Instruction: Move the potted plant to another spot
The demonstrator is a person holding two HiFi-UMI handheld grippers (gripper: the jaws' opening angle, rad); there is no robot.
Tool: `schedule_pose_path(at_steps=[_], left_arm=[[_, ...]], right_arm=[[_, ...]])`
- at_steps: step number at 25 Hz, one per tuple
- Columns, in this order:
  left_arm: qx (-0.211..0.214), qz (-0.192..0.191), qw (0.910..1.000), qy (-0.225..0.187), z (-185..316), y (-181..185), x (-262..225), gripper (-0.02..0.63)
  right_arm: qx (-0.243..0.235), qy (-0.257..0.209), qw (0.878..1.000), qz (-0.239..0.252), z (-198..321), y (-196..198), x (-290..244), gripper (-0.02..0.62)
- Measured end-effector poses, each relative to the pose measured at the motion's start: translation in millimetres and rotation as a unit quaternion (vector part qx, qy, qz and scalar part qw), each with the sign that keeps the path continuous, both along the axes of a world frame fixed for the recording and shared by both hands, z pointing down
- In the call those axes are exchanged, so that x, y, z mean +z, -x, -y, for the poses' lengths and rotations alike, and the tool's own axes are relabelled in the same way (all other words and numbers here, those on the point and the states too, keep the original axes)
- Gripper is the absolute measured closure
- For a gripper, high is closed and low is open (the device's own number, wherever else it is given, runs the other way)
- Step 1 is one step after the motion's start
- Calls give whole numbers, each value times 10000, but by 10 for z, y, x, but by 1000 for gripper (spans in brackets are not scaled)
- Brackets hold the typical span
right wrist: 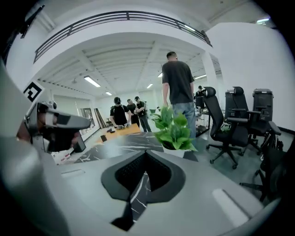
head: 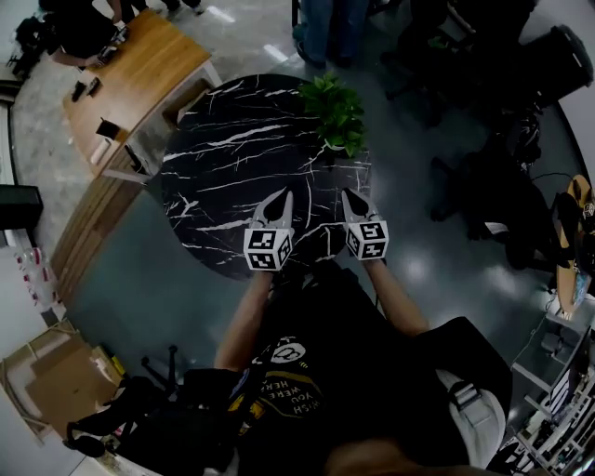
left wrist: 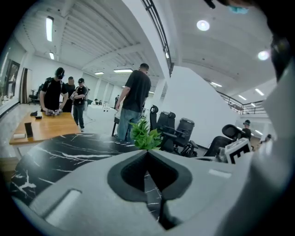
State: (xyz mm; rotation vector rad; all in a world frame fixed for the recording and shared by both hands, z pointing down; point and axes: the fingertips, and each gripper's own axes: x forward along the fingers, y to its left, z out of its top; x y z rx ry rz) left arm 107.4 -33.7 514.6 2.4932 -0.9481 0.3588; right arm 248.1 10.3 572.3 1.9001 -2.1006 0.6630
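Observation:
The potted plant, leafy green in a small white pot, stands at the far right edge of the round black marble table. Both grippers hover over the near part of the table, well short of the plant. My left gripper is shut with nothing in it. My right gripper is shut and empty too. In the left gripper view the plant shows just beyond the closed tips of the left gripper. The right gripper view has the plant a little right of the right gripper.
A wooden desk with small items stands left of the table. A person stands just behind the plant, others at the desk. Black office chairs crowd the right side. Cardboard boxes lie at the lower left.

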Motion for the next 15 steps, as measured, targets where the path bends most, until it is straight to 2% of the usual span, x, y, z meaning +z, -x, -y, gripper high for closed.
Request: schedule_pose_path(at_steps=[3,6,10,15], left_arm=[[175,-24,9997,-175,-120,-76,-264,601],[99,-114,9993,-338,-77,-113,-445,601],[133,-210,9980,-583,-96,-169,-636,601],[213,-291,9970,-691,-56,-171,-752,601]], right_arm=[[-63,-178,9998,-6,-52,304,-475,594],[-75,-425,9991,-11,63,495,-791,594],[-149,-621,9978,-171,121,576,-1029,594],[-53,-676,9974,-224,182,593,-1147,594]])
